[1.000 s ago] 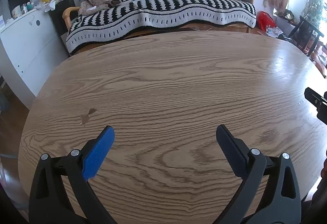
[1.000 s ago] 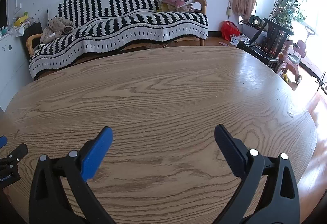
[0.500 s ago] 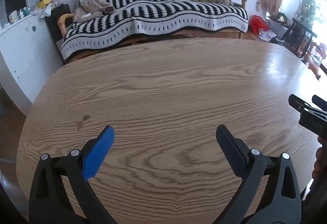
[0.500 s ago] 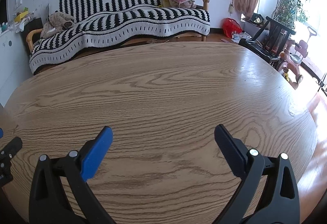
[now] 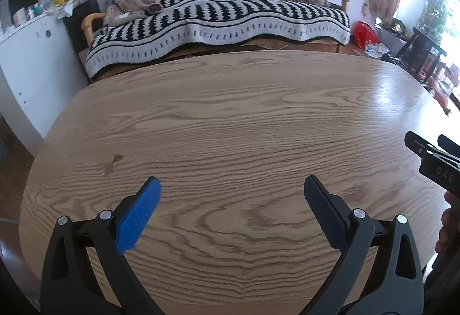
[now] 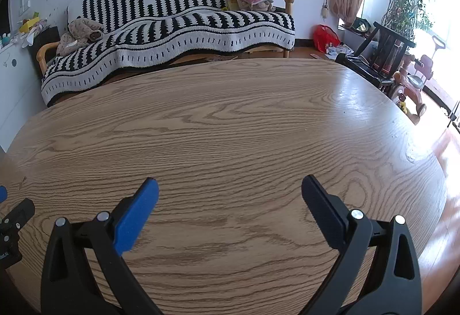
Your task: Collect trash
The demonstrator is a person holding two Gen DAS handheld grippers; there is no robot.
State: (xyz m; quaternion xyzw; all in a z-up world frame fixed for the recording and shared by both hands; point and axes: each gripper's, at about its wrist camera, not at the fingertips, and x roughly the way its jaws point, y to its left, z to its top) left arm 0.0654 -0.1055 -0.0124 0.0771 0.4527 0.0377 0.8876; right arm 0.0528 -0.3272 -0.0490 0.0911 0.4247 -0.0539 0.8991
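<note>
My left gripper hovers open above the near part of a wooden oval table, nothing between its blue and black pads. My right gripper is open too, over the same table, and empty. Its tip pokes in at the right edge of the left wrist view, with fingers of a person's hand behind it. A piece of the left gripper shows at the left edge of the right wrist view. No trash lies on the tabletop. A red bag and scattered papers sit on the floor beyond the table.
A sofa under a black-and-white striped blanket stands behind the table, with a plush toy and cushions on it. A white cabinet is at the left. A dark chair, a ride-on toy and plants stand at the right by the window.
Both grippers have drawn back and slightly up from the table, so more of the tabletop and its far edge shows. The right gripper's tip has moved further into the left wrist view.
</note>
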